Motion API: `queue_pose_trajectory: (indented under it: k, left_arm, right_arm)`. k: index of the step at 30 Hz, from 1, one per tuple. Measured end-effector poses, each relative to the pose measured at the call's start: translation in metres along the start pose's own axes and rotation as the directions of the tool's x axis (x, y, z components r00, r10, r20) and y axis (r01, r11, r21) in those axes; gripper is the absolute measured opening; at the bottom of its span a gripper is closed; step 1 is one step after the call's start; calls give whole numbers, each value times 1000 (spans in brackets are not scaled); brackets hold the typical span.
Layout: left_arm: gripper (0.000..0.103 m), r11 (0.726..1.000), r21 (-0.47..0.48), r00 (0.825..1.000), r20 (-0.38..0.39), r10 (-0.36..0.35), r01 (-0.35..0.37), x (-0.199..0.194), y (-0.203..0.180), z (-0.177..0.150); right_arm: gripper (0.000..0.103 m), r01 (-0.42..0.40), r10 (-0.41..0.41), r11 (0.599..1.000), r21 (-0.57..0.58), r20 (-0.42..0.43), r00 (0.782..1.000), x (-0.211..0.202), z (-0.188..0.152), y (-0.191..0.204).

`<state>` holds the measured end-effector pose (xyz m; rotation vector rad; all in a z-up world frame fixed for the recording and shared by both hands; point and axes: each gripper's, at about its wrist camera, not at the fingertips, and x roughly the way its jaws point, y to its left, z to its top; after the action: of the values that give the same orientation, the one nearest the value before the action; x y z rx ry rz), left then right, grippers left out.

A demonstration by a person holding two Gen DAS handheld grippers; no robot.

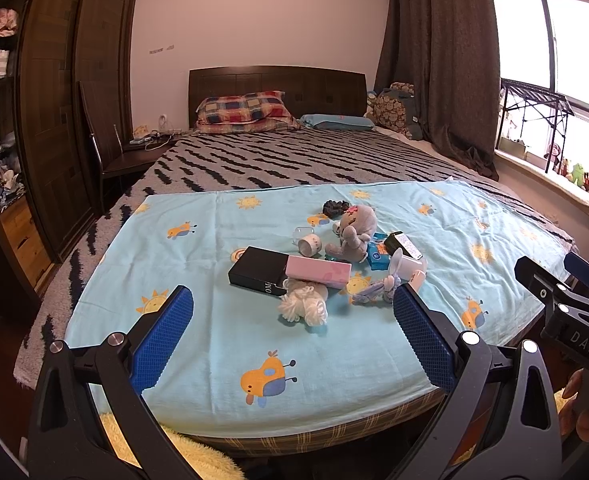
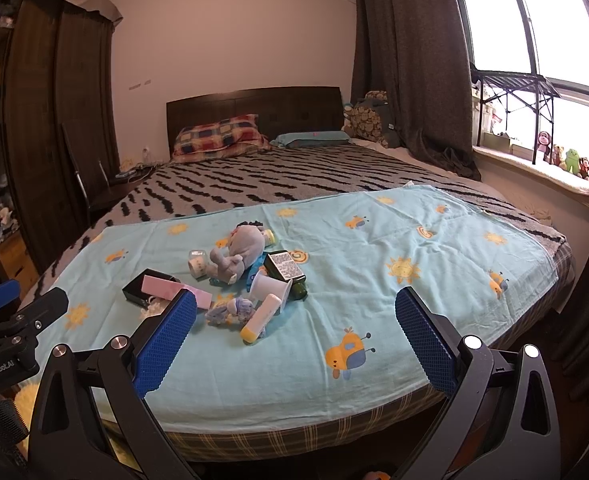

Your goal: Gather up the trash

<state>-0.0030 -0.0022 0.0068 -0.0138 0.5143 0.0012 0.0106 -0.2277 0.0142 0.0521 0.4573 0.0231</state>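
Bedroom, blue sheet (image 1: pixel 222 344), heaped clutter: pink box (image 1: pixel 319 273), dark green bottle (image 2: pixel 284 270)

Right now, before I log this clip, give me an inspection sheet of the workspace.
Surface: light-blue printed sheet spread over the foot of a striped bed.
Job's things: mid-sheet pile with black box, pink box, white tube, dark bottle.
Clutter: grey plush toy, white yarn pompom.
Tongs: left tongs and right tongs open, empty, short of the pile.
Cables: white cords on nightstand.
Surroundings: wardrobe, curtain, window.
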Motion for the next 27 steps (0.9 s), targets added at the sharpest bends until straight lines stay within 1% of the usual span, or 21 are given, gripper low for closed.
queue_pose_trajectory:
  k: [7, 16, 21, 25, 27]
  left_arm:
    - [95, 1000, 1, 1000, 2, -1, 1, -3, -2, 7]
    - [95, 1000, -2, 1000, 3, 0, 0, -3, -1, 6]
    - [95, 1000, -2, 1000, 6, -1, 1, -3, 0, 4]
    - [95, 1000, -2, 1000, 6, 3, -3, -10, -3, 12]
    - [95, 1000, -4, 1000, 9, 3, -3, -9, 1, 9]
  right_arm:
    - [100, 2, -2, 1000, 2, 0, 1000, 0, 0, 0]
    - [100, 1, -1, 1000, 5, 2, 1000, -1, 0, -2]
    - [100, 3, -3, 1000, -1, 21, 1000, 0, 2, 1]
    - [100, -12, 12, 1000, 4, 23, 1000, 0, 1, 3]
    - [100, -12, 11, 1000, 9, 24, 1000, -1, 1, 0]
